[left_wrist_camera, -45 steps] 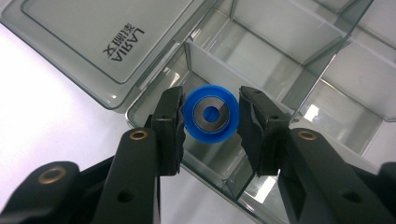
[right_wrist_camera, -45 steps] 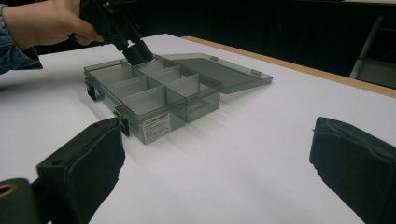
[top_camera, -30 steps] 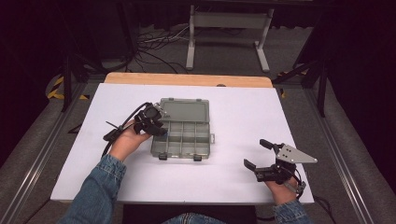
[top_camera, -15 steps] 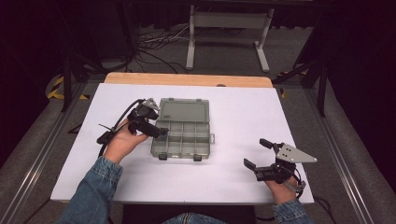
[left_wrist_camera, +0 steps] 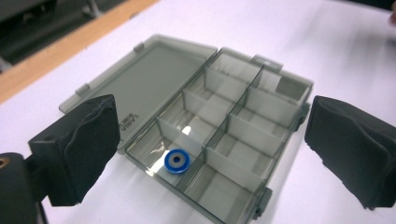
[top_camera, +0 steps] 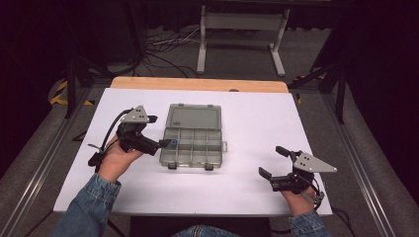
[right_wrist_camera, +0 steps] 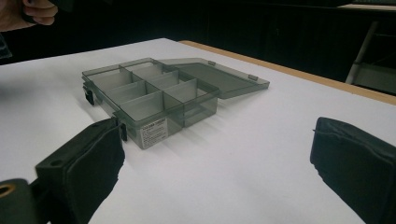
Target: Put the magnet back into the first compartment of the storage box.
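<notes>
Here, a grey box (top_camera: 192, 140) is seen lying near the middle of the white table (top_camera: 257, 128), its lid (left_wrist_camera: 144, 86) folded flat open toward the far edge, and a blue ring (left_wrist_camera: 177, 161) is found flat on the floor of one corner compartment at the box's left end, the other compartments being bare. The left gripper (top_camera: 160, 132) is held just left of the box, its jaws having just been opening and now spread wide with nothing between them. The right gripper (top_camera: 271, 162) is kept low near the table's front right corner, well apart from the box, its jaws likewise spread and empty.
</notes>
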`<act>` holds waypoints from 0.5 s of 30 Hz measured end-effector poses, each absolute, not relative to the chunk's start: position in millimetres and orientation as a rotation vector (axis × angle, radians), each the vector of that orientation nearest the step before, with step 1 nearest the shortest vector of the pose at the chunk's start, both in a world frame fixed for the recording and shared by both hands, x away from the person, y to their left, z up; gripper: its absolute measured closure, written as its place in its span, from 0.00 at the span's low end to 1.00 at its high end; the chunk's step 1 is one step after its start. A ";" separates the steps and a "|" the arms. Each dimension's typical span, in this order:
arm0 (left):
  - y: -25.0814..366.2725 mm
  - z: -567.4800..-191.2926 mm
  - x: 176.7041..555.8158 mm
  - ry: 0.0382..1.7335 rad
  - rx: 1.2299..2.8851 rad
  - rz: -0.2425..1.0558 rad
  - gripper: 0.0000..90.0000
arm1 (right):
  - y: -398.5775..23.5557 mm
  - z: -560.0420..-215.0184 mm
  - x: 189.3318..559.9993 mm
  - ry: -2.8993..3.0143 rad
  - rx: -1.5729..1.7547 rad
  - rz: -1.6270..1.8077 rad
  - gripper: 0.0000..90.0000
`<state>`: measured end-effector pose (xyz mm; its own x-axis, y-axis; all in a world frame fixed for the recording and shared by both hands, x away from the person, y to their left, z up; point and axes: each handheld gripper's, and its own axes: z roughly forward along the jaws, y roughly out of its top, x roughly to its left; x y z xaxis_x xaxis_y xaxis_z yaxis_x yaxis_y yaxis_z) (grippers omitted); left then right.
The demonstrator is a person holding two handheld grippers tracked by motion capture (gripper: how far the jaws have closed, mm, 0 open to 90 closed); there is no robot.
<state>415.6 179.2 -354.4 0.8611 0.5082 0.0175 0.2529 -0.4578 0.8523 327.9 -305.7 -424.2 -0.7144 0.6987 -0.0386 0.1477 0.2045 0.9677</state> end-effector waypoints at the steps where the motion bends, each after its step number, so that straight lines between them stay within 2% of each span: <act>1: 182.3 -354.7 412.4 0.542 2.043 0.340 0.04 | -305.4 -424.2 327.7 2.010 0.786 1.531 0.04; 15: 225.2 -377.8 371.5 0.461 1.695 0.421 0.03 | -304.7 -423.9 326.5 2.000 0.775 1.543 0.03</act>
